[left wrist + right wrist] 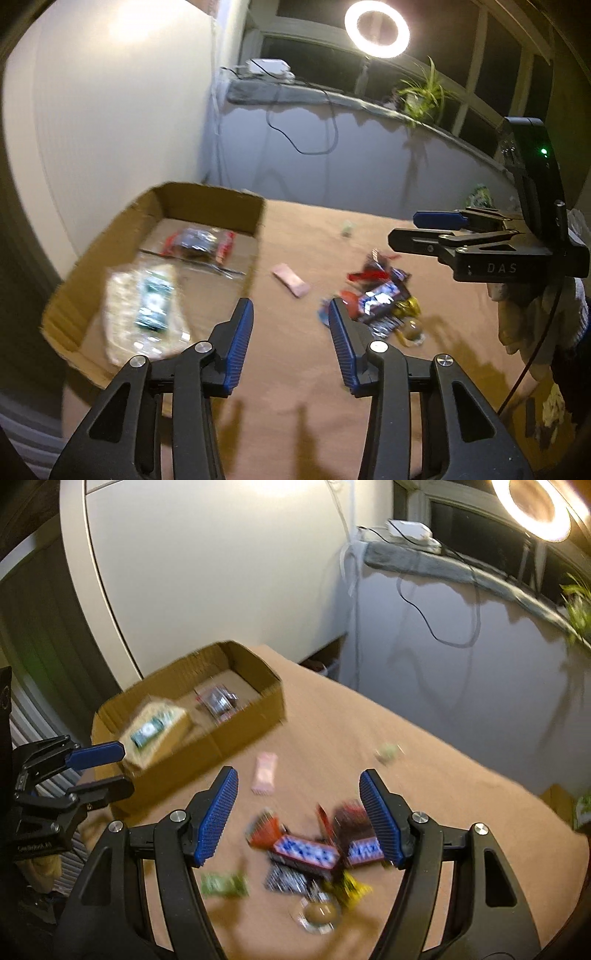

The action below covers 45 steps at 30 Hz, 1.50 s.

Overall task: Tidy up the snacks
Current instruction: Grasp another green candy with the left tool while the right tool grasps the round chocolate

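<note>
A cardboard box (207,203) stands at the table's left; it also shows in the right wrist view (207,746). Inside lie a clear bag with a green label (151,306) and a red-edged packet (201,245). A pile of snack bars (380,295) lies on the tan cloth, also seen in the right wrist view (314,849). A pink packet (290,280) lies between box and pile. My left gripper (291,339) is open and empty above the cloth beside the box. My right gripper (299,812) is open and empty, hovering over the pile; it shows from the side in the left wrist view (402,229).
A small green packet (223,884) and a round clear-wrapped sweet (317,912) lie near the pile. A pale small item (386,753) sits farther back. A window sill with a plant (421,96), cables and a ring light (376,27) runs behind the table.
</note>
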### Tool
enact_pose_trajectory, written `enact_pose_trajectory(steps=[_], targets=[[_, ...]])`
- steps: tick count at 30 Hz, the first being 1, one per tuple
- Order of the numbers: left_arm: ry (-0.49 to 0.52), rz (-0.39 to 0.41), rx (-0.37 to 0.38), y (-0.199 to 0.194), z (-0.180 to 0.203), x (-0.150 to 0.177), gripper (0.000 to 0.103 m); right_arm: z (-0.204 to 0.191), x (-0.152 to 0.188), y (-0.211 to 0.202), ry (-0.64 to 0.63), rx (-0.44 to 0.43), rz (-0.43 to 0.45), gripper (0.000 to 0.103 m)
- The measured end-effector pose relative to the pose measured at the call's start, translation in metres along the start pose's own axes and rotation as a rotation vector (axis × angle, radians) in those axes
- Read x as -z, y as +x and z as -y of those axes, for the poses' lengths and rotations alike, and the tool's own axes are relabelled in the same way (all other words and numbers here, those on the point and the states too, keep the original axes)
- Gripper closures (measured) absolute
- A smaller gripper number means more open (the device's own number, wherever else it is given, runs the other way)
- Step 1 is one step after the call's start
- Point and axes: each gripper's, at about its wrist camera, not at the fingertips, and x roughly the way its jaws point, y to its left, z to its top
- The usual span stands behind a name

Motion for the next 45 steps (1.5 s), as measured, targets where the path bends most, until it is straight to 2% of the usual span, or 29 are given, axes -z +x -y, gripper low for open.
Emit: enact_pose_trajectory(steps=[7,14,17,19,22,31,34,39,41,45], targets=[[0.014,-0.08,0.049,0.018,0.022,0.02,0.07,0.017,0.052,-0.009,0.061,0.027,-0.033,0.032],[0.051,-0.153,0.076,0.034,0.043,0.038,0.076,0.018,0.091,0.007,0.089,0.016,-0.097,0.034],[0.079,-0.181,0.081,0.042,0.051,0.043,0.076,0.021,0.097,0.015,0.102,0.004,-0.119,0.047],[0.098,-0.192,0.078,0.047,0.055,0.046,0.076,0.021,0.098,0.02,0.115,-0.007,-0.128,0.049],[0.122,-0.202,0.056,0.054,0.058,0.049,0.076,0.018,0.1,0.025,0.105,-0.005,-0.14,0.05],[0.149,-0.222,0.054,0.062,0.059,0.056,0.077,0.012,0.1,0.038,0.076,0.024,-0.172,0.05],[0.152,-0.22,0.044,0.063,0.059,0.057,0.082,0.009,0.099,0.038,0.055,0.038,-0.177,0.061],[0.152,-0.207,0.039,0.065,0.058,0.057,0.086,0.009,0.097,0.04,0.061,0.032,-0.179,0.065],[0.152,-0.202,0.039,0.065,0.058,0.057,0.086,0.01,0.098,0.038,0.07,0.022,-0.176,0.075],[0.135,-0.191,0.043,0.062,0.056,0.055,0.09,0.01,0.099,0.034,0.082,0.016,-0.165,0.081]])
